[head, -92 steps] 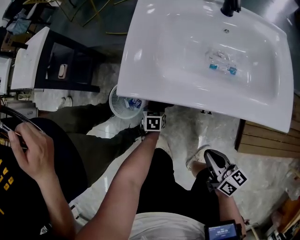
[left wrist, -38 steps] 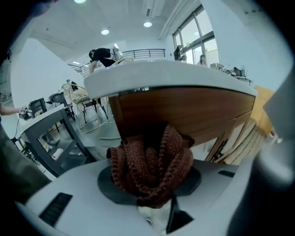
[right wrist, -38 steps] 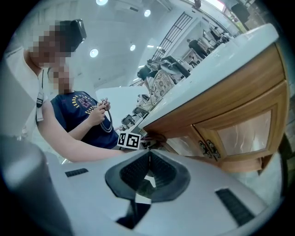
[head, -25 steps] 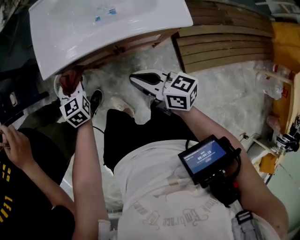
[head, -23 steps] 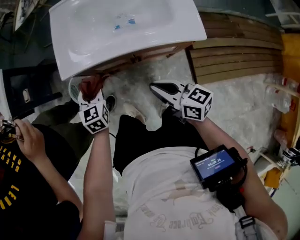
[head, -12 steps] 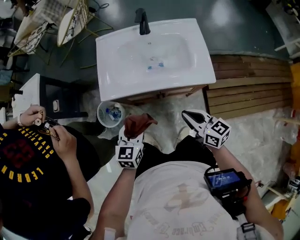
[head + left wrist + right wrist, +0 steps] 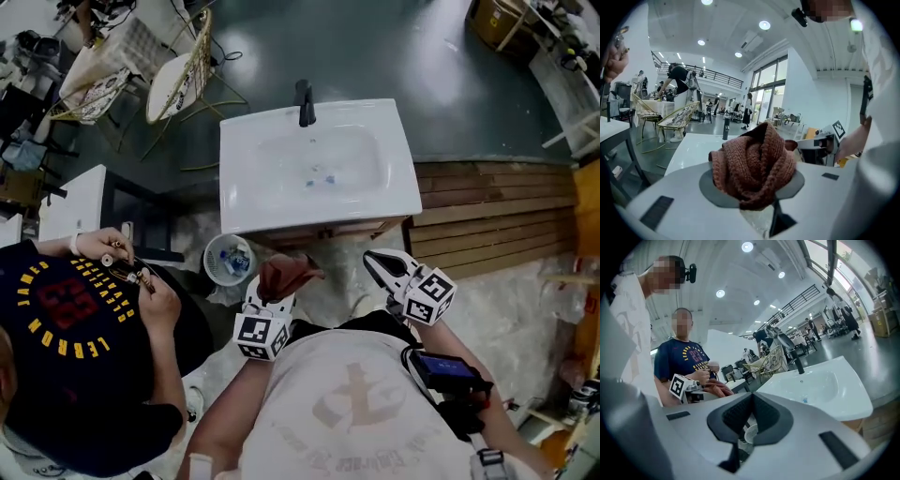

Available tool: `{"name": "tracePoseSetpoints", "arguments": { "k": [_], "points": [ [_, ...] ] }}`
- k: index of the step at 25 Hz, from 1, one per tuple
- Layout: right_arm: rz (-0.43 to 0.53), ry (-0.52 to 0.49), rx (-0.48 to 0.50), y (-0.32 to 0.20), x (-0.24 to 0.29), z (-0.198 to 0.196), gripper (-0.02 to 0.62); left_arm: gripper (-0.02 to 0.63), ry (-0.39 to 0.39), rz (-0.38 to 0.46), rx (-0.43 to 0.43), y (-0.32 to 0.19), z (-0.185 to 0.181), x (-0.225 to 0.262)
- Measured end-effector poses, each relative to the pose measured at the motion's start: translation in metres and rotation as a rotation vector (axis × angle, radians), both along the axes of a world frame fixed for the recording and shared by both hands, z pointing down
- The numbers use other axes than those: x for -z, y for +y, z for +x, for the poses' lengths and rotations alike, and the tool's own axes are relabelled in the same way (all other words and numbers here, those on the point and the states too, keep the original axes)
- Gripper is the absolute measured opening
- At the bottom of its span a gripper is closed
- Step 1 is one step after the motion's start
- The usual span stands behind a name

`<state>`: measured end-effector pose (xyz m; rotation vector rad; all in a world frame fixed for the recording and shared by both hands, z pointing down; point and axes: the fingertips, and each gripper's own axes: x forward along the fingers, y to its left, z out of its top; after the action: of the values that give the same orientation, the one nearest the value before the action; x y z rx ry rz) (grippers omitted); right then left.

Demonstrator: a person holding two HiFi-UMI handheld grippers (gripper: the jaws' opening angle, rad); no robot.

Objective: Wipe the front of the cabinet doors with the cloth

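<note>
Your left gripper (image 7: pixel 273 292) is raised just before the near edge of the washbasin (image 7: pixel 319 216), jaws clamped on the bunched cloth (image 7: pixel 753 164). Your left forearm (image 7: pixel 220 412) runs back from it to your side. Your right gripper (image 7: pixel 373 262) is level with it, further right along that same edge. Its jaws are pressed together on nothing and point toward the washbasin. Both elbows are bent close to your body.

White basin (image 7: pixel 267 192) with black faucet (image 7: pixel 304 103) (small wastebasket (image 7: pixel 229 261) beside)
</note>
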<state>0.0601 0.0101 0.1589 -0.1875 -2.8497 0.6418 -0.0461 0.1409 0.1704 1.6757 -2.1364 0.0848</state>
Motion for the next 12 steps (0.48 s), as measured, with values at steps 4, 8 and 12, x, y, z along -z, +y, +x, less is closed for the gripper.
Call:
{"name": "tracePoseSetpoints", "arguments": {
  "k": [4,8,12],
  "points": [
    [-0.003,-0.001,-0.017,-0.006,0.006,-0.001,0.014,0.152,0.006,-0.009,-0.032,-0.003,0.007,0.004],
    [-0.005,0.001,-0.028,-0.014,0.005,-0.004,0.014,0.152,0.01,-0.001,-0.04,-0.01,0.006,0.003],
    [0.002,0.004,-0.03,-0.013,0.006,-0.011,0.014,0.152,0.007,0.011,-0.045,-0.014,0.001,0.004]
  ]
}}
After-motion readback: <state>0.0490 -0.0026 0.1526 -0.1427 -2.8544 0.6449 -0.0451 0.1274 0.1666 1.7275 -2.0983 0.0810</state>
